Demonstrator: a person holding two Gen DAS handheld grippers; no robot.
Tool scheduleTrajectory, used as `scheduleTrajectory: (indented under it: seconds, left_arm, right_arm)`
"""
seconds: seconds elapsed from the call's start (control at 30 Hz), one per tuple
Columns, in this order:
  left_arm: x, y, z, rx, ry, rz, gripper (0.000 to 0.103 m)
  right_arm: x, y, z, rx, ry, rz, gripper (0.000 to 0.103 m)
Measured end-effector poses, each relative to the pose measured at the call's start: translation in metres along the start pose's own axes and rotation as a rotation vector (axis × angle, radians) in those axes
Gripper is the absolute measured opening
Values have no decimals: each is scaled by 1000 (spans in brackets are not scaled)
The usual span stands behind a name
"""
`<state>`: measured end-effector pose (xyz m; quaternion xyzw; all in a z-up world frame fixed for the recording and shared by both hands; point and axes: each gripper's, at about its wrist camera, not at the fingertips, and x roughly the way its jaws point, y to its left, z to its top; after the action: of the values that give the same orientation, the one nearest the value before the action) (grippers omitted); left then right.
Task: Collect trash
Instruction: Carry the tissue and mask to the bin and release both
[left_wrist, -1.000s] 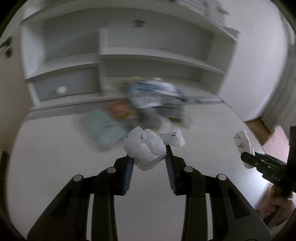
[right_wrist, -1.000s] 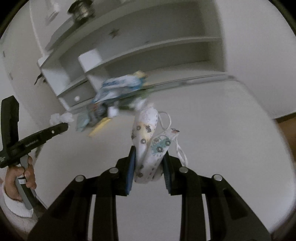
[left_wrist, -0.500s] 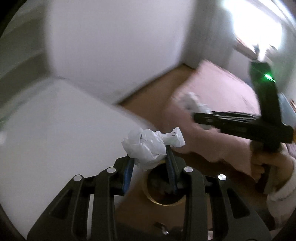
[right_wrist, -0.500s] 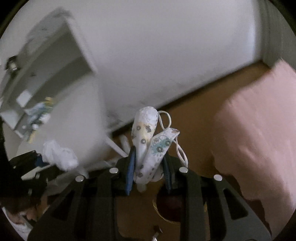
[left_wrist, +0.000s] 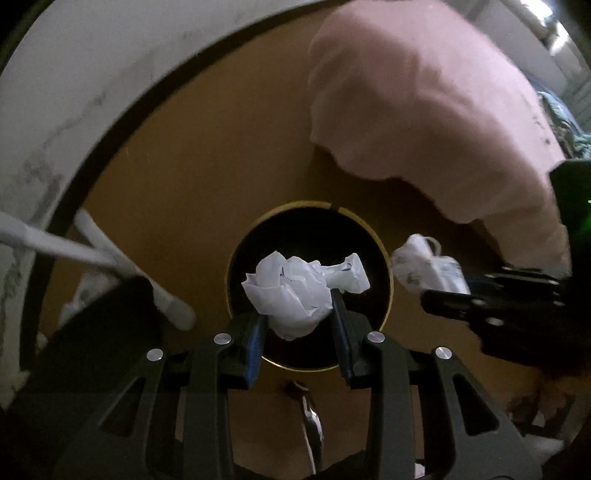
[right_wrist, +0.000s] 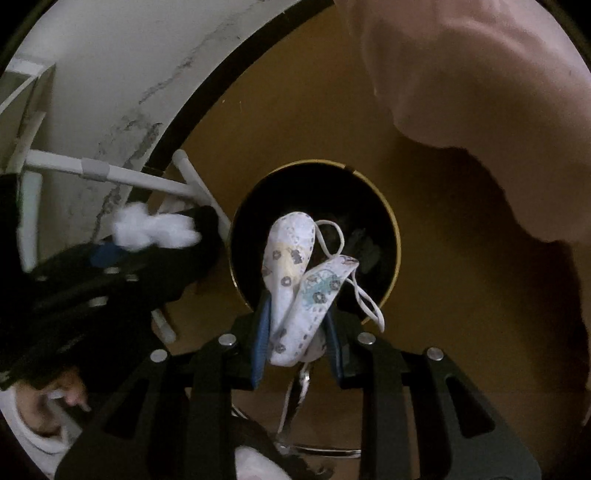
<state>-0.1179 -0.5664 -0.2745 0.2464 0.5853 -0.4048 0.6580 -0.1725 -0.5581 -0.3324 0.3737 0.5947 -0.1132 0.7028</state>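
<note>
My left gripper (left_wrist: 298, 326) is shut on a crumpled white tissue (left_wrist: 295, 290) and points steeply down over the open mouth of a round, gold-rimmed trash bin (left_wrist: 386, 258) on the brown floor. My right gripper (right_wrist: 295, 341) is shut on a folded white face mask (right_wrist: 295, 280) with a cartoon print, its ear loops dangling; it hangs over the same bin (right_wrist: 395, 236). In the left wrist view the right gripper (left_wrist: 439, 286) shows at the right with the mask (left_wrist: 424, 266). The right wrist view has the left gripper (right_wrist: 122, 254) with the tissue (right_wrist: 151, 227) at its left.
A pink fabric mass (left_wrist: 424, 96) lies on the floor behind and right of the bin. White tubular furniture legs (left_wrist: 88, 251) stand left of it, against a scuffed white wall (left_wrist: 74, 85). A hand (right_wrist: 70, 395) in a white sleeve holds the left gripper's grip.
Both grippers swung away from the white desk and shelves, dropped and tipped downward over the floor bin. Each kept its hold, the left on the tissue and the right on the mask.
</note>
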Motion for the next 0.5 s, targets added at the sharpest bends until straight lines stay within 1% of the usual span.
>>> scheduleTrajectory:
  seconds: [0.1,0.13,0.17,0.2,0.3,0.4,0.5]
  left_arm:
    - [14,3,1,-11,32,-27,32]
    - [15,1,3,-7,33,-31,32]
    - [14,11,10,-6,35,-35,32]
    - [14,11,8,-4,35,-39,32]
    - [21,13,8,-1,44,-51,32]
    - [42,17,15,4,77,-42,32]
    - [63,18,15,5,114,-35,32]
  right_arm:
    - [10,-2,0,57,5,53,27]
    - [13,-3,3,68,8,62,27]
    - [16,-1,5,72,11,63,27]
    - [19,1,5,73,13,64,27]
    - [24,3,9,76,22,49,27]
    - [35,-2,13,89,31,28,27]
    - [50,-7,18,91,44,-3,27]
